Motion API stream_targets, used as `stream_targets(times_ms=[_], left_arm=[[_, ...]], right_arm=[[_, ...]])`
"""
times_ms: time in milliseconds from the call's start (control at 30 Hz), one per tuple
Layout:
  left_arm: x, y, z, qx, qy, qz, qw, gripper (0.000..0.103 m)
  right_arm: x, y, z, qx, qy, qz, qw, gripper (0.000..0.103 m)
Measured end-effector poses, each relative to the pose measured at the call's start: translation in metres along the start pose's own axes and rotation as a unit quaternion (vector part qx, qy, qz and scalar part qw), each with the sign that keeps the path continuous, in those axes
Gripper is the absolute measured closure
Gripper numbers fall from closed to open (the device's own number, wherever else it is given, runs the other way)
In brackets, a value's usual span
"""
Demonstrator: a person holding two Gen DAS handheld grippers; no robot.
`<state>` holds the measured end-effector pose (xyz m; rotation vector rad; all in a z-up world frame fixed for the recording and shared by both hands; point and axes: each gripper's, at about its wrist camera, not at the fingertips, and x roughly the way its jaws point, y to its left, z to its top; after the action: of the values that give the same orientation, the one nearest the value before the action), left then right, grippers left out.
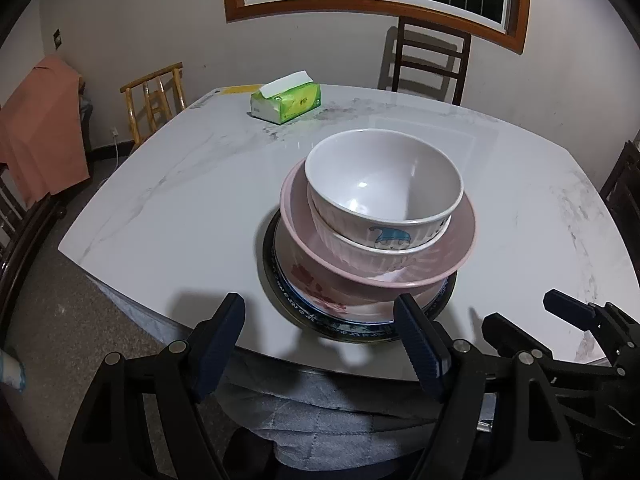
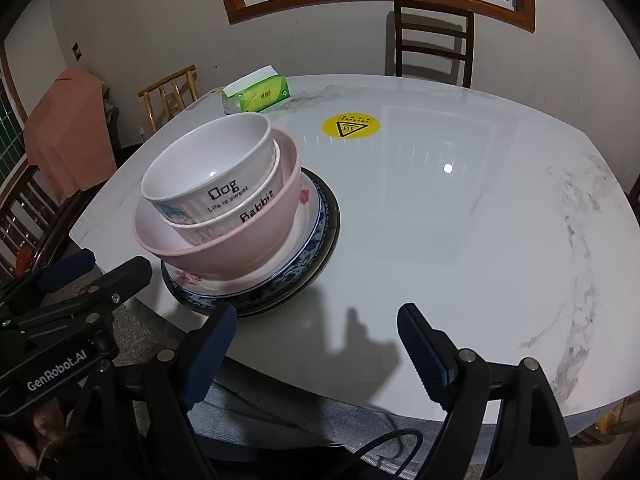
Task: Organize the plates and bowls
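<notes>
Left wrist view: the left gripper (image 1: pixel 320 334) hangs over the near edge of a white marble table (image 1: pixel 180 200), its two blue-padded fingers (image 1: pixel 218 344) spread wide and holding nothing. Straight ahead of the fingers, just beyond their tips, stands a stack of dishes. At the bottom is a dark-rimmed plate (image 1: pixel 446 300), on it a white plate with pink flowers (image 1: pixel 320 300), then a wide pink bowl (image 1: pixel 460 236). Inside that sits a ribbed white bowl (image 1: pixel 360 252), and nested in it a top bowl (image 1: pixel 384 180) with a blue cartoon figure. The stack leans slightly. Far ahead and to the left lies a green tissue box (image 1: pixel 286 100). The right gripper (image 1: pixel 584 320) shows at the right edge, beside this one.

Right wrist view: the right gripper (image 2: pixel 316 336) also hovers at the table's (image 2: pixel 480 220) near edge, fingers (image 2: pixel 424 344) wide apart and empty. The stack stands ahead and to the left of it, the dark plate (image 2: pixel 320 248) lowest, the pink bowl (image 2: pixel 240 248) above. The ribbed bowl (image 2: pixel 256 216) reads "Rabbit" and the top bowl (image 2: pixel 208 164) reads "Dog". A yellow warning sticker (image 2: pixel 351 126) lies farther ahead. The left gripper (image 2: pixel 80 276) appears at the left, near the stack.
</notes>
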<state>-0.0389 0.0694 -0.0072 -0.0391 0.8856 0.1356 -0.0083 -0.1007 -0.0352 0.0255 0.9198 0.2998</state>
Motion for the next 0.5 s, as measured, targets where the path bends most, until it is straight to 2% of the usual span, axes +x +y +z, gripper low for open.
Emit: stream_targets(times_ms=[500], left_arm=[[0.0019, 0.0003, -0.0004, -0.005, 0.003, 0.007, 1.0, 0.029]], right_arm=[[0.0018, 0.0026, -0.0022, -0.005, 0.008, 0.003, 1.0, 0.018]])
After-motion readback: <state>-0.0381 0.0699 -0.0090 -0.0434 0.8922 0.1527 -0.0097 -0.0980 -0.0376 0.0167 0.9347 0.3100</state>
